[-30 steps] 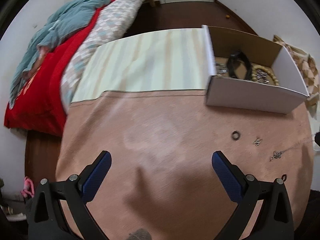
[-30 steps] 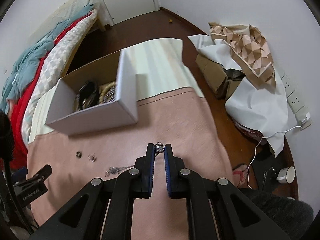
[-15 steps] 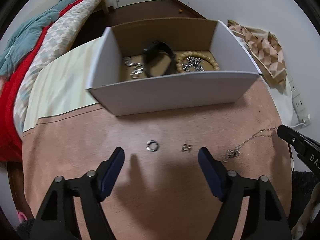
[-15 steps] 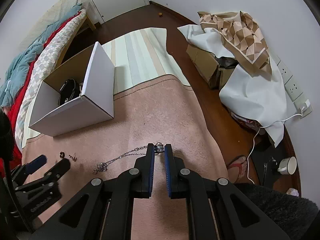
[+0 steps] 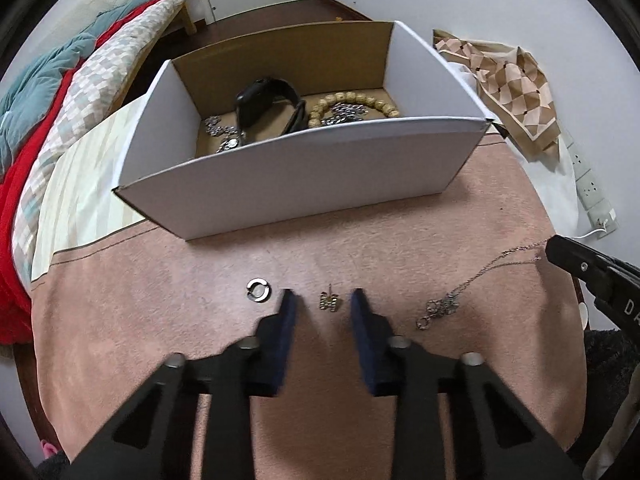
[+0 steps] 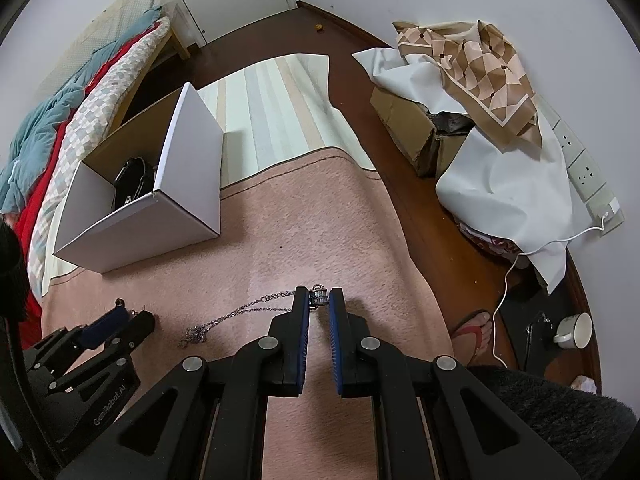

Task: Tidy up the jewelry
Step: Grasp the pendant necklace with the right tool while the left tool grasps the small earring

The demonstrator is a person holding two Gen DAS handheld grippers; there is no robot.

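Now left gripper jaws narrowed around earring, still apart, right gripper still pinching necklace pendant

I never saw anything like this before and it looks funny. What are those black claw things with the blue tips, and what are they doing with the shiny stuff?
They are grabbing tools. A person holds one in each hand, and each carries a camera looking along its two fingers, so each picture comes from one tool. The left gripper is open, with a small earring lying between its blue tips on the pink blanket. A silver ring lies beside it. The right gripper is pinched shut on one end of a necklace, whose chain trails across the blanket. Behind stands a white box with jewelry already inside: beads and a black watch.
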